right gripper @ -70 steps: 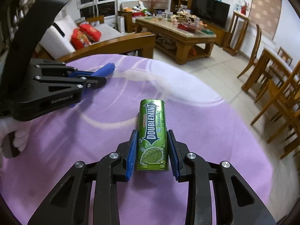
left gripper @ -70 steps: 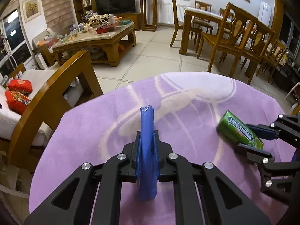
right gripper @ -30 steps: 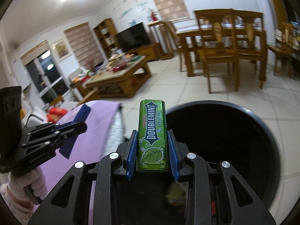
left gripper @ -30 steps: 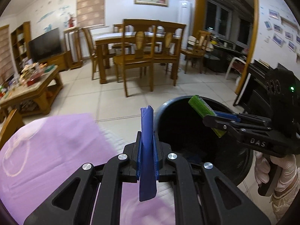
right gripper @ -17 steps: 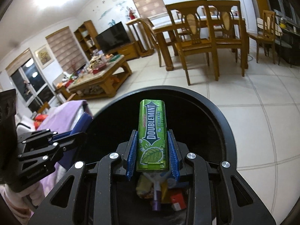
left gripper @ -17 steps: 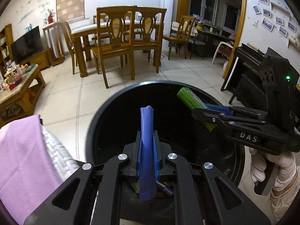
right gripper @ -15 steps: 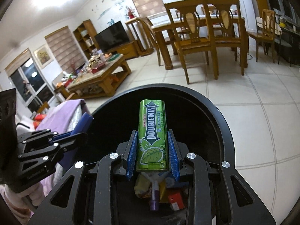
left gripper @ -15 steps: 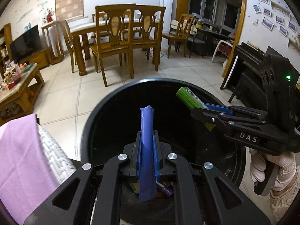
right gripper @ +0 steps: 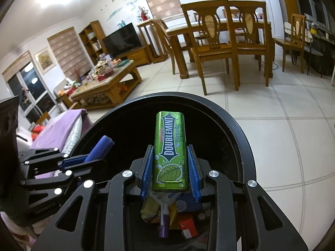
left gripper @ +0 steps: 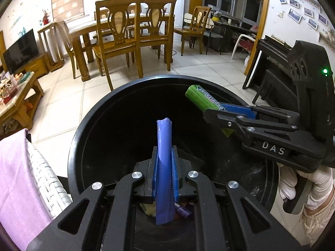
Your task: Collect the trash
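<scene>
Black plastic now fills the lower half of both wrist views: the round black trash bin (left gripper: 75, 146) sits directly beneath both tools, whereas 2.3 s ago both were over the purple tablecloth (left gripper: 12, 167), which has receded to 9 o'clock in the left view. The left gripper (left gripper: 164, 179) is clamped on the folded blue plastic wrapper (left gripper: 164, 156), which stands upright over the bin opening. The right gripper (right gripper: 169, 171) is clamped on the green rectangular Doublemint gum pack (right gripper: 170, 152), label up, also above the opening; in the left view this pack appears at 2 o'clock, inside the rim line. Over the last 0.6 s the bin rim has grown slightly in both views, indicating a small further advance. Earlier discards, including a red carton (right gripper: 187, 226) and a purple-capped item (right gripper: 163, 228), lie on the bin floor at 6 o'clock. Judgement: transport is complete; both items appear positioned for release, and neither has yet been dropped.
</scene>
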The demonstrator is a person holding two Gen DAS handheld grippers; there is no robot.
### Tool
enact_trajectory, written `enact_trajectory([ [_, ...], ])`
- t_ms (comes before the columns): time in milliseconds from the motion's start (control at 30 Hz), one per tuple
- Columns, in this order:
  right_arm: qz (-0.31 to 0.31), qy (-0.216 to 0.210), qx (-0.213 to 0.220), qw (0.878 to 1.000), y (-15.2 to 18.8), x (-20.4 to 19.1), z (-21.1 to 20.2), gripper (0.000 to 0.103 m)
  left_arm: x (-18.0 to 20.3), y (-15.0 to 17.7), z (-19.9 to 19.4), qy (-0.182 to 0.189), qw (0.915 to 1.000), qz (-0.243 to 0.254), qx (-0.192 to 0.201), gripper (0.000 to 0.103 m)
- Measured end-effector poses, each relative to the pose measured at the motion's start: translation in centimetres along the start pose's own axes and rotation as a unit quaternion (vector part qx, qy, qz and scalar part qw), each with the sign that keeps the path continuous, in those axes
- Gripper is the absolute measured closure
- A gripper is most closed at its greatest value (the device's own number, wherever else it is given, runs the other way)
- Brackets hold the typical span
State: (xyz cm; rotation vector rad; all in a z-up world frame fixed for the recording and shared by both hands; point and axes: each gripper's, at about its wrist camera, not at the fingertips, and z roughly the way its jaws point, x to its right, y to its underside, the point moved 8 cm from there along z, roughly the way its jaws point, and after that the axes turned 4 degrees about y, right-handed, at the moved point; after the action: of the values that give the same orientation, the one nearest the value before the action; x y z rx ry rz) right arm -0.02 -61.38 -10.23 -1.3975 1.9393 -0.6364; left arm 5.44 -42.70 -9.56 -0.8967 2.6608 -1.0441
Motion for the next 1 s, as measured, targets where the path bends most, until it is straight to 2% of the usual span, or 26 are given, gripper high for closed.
enact_trajectory([
  [533,-0.001,0.011,-0.005,1.0,0.0,-0.2,0.2,0.071,-0.5,0.2,0.2,0.002,0.9999,0.0,-0.016,0.085],
  [567,-0.001,0.011,-0.005,1.0,0.0,-0.2,0.2,0.071,-0.6,0.2,0.2,-0.001,0.9998,-0.001,-0.017,0.076],
  [600,0.0,0.01,-0.005,1.0,0.0,-0.2,0.2,0.071,-0.8,0.2,0.2,-0.005,0.9998,-0.002,-0.017,0.057],
  [633,0.001,0.01,-0.004,1.0,0.0,-0.3,0.1,0.071,-0.9,0.1,-0.1,-0.014,0.9998,-0.003,-0.011,0.046],
  [667,0.001,0.011,-0.003,1.0,0.0,-0.3,0.0,0.071,-1.0,0.1,-0.3,-0.017,0.9998,-0.003,-0.006,0.029],
  [767,0.002,0.009,0.0,1.0,0.1,-0.4,0.0,0.067,-0.9,0.1,-0.7,-0.02,0.9998,-0.001,0.002,0.026],
  [867,0.005,0.008,0.003,1.0,0.2,-0.6,-0.1,0.062,-0.8,0.1,-1.0,-0.021,0.9998,0.002,0.006,0.018],
  [933,0.007,0.007,0.007,1.0,0.1,-0.9,-0.2,0.057,-0.6,0.2,-1.3,-0.022,0.9996,0.007,0.013,0.012],
  [1000,0.01,0.006,0.009,1.0,0.1,-0.9,-0.3,0.048,-0.4,0.3,-1.7,-0.023,0.9995,0.011,0.018,0.006],
])
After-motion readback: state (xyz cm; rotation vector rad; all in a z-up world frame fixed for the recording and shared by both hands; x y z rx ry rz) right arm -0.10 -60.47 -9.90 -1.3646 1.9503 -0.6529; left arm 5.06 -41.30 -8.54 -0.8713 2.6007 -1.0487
